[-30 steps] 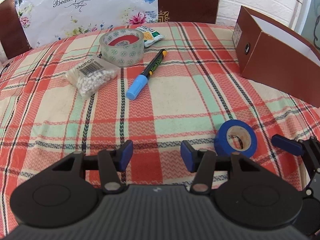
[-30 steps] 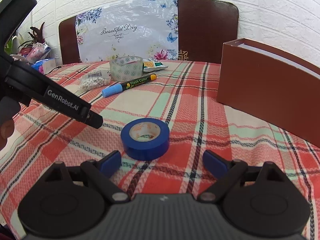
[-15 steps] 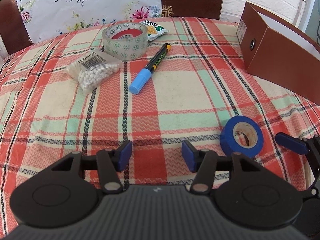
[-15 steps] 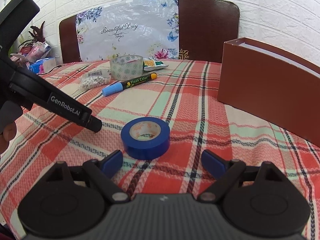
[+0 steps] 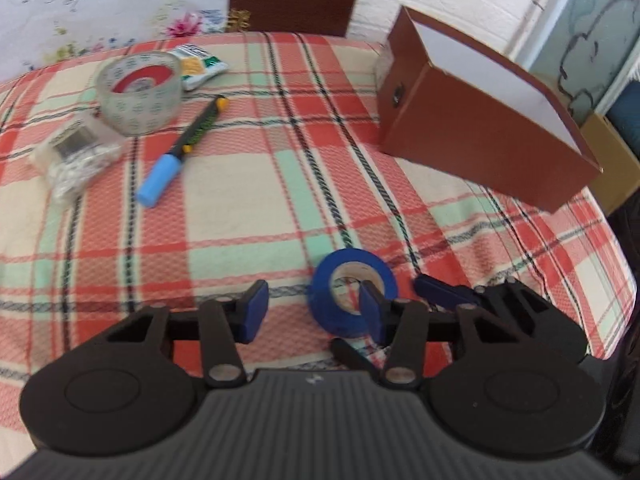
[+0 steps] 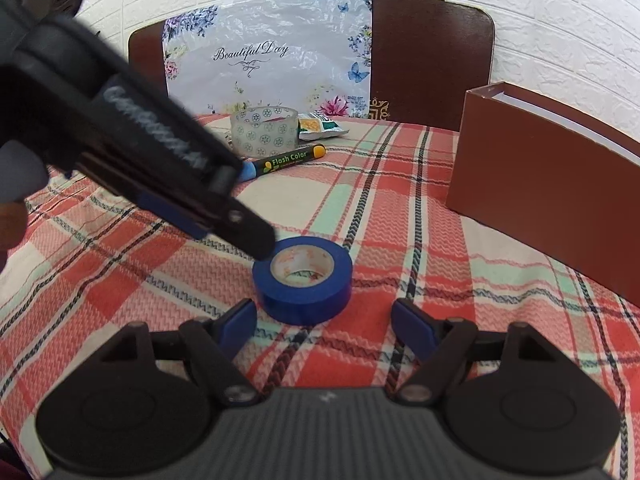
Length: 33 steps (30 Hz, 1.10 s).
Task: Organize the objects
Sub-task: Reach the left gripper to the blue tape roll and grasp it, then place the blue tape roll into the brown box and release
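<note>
A blue tape roll (image 5: 352,292) (image 6: 304,280) lies flat on the plaid tablecloth. My left gripper (image 5: 314,312) is open, and its right finger stands over the roll's hole. My right gripper (image 6: 324,326) is open just short of the roll, one finger to each side of its near edge. The brown open box (image 5: 480,136) (image 6: 544,188) stands at the right. A clear tape roll (image 5: 138,90), a blue-capped marker (image 5: 180,152), a bag of white beads (image 5: 72,160) and a snack packet (image 5: 200,66) lie at the far left.
A floral "Beautiful Day" bag (image 6: 272,64) leans on a brown chair back (image 6: 432,56) behind the table. The table's right edge (image 5: 616,248) drops off past the box. A cardboard box (image 5: 612,160) sits beyond it.
My left gripper has swung to the right, so that its right finger is now over the blue tape roll. The right gripper has edged a little closer to the roll.
</note>
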Each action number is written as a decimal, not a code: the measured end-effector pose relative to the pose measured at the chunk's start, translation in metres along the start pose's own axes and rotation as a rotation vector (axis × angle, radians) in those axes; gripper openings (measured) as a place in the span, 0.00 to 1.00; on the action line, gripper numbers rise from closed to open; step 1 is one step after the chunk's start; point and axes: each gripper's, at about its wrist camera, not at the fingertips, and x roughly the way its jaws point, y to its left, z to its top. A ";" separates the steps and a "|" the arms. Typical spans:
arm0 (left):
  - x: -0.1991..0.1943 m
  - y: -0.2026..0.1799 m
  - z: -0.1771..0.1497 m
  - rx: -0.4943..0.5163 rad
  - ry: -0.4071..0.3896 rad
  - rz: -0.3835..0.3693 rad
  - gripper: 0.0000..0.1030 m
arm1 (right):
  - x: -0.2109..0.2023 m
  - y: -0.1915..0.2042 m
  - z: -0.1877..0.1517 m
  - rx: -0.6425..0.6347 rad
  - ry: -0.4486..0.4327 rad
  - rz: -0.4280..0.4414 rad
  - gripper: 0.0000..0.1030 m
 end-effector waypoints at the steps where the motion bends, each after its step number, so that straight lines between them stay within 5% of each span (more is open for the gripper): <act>1: 0.007 -0.001 -0.001 0.010 0.020 -0.004 0.32 | 0.001 0.001 0.001 -0.007 0.002 0.004 0.70; 4: 0.015 0.004 -0.003 -0.028 0.023 -0.032 0.24 | 0.005 0.005 0.006 -0.040 0.011 0.032 0.55; 10: -0.009 -0.002 0.012 -0.017 -0.035 -0.058 0.21 | -0.004 0.010 0.007 -0.063 -0.051 0.008 0.54; 14: -0.023 -0.023 0.052 0.047 -0.115 -0.084 0.21 | -0.018 0.004 0.025 -0.093 -0.163 -0.089 0.54; 25: 0.010 -0.100 0.154 0.198 -0.251 -0.125 0.21 | -0.007 -0.102 0.098 0.042 -0.309 -0.292 0.55; 30: 0.045 -0.100 0.155 0.215 -0.217 -0.056 0.22 | 0.033 -0.138 0.105 0.134 -0.265 -0.303 0.61; 33: 0.033 -0.089 0.139 0.232 -0.246 -0.084 0.30 | 0.026 -0.138 0.100 0.177 -0.286 -0.308 0.62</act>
